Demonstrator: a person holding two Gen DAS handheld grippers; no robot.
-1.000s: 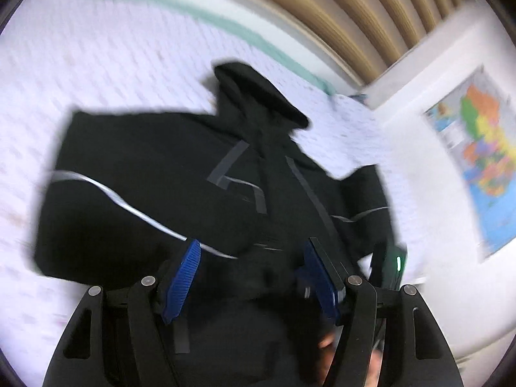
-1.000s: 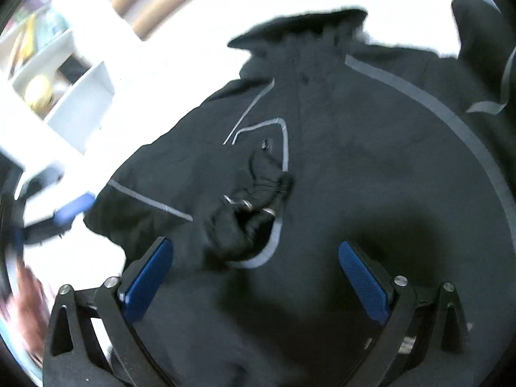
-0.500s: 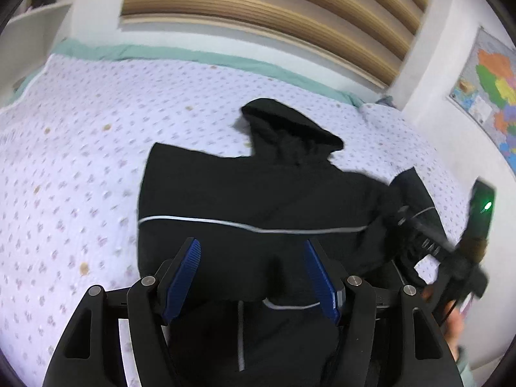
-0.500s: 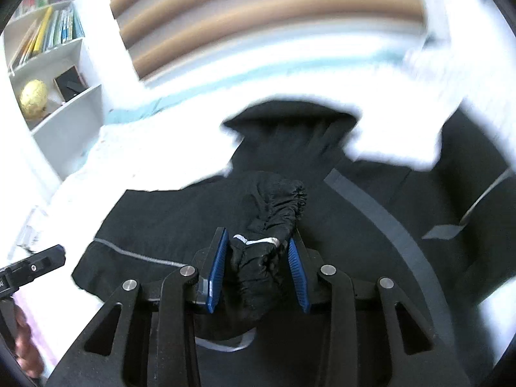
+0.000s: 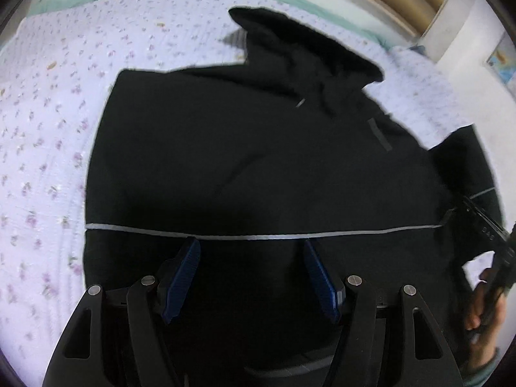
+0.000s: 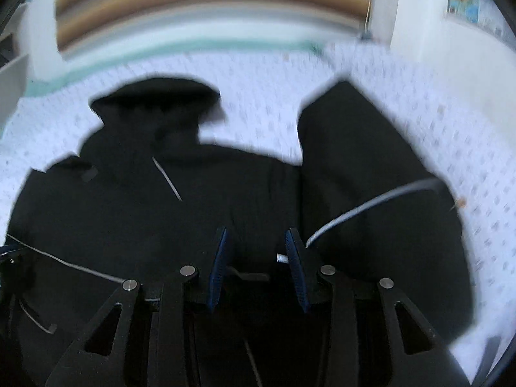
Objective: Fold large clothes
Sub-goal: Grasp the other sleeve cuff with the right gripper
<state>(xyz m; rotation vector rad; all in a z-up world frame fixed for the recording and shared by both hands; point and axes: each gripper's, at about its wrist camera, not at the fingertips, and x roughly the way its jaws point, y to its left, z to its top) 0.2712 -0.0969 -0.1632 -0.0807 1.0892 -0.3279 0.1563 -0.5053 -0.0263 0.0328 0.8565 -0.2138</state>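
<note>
A large black hooded jacket [image 5: 258, 148] with thin grey reflective stripes lies spread on the bed, hood toward the headboard. One part is folded across the body, its stripe running level. My left gripper [image 5: 251, 254] hovers over the jacket's lower part, jaws apart with dark fabric between them; I cannot tell if it holds any. In the right wrist view the jacket [image 6: 145, 213] fills the frame and a sleeve [image 6: 364, 167] lies to the right. My right gripper [image 6: 256, 245] has its jaws narrowly apart around black cloth with a white stripe end.
The bed sheet [image 5: 54, 122] is white with small purple flowers. A green band and a slatted wooden headboard [image 6: 209, 9] run along the far side. The right gripper and the hand holding it show at the right edge of the left wrist view [image 5: 487, 258].
The left gripper has moved closer over the jacket. The right gripper, shut on a bunched cuff half a second ago, has carried it rightward; the sleeve is now spread out to the right.
</note>
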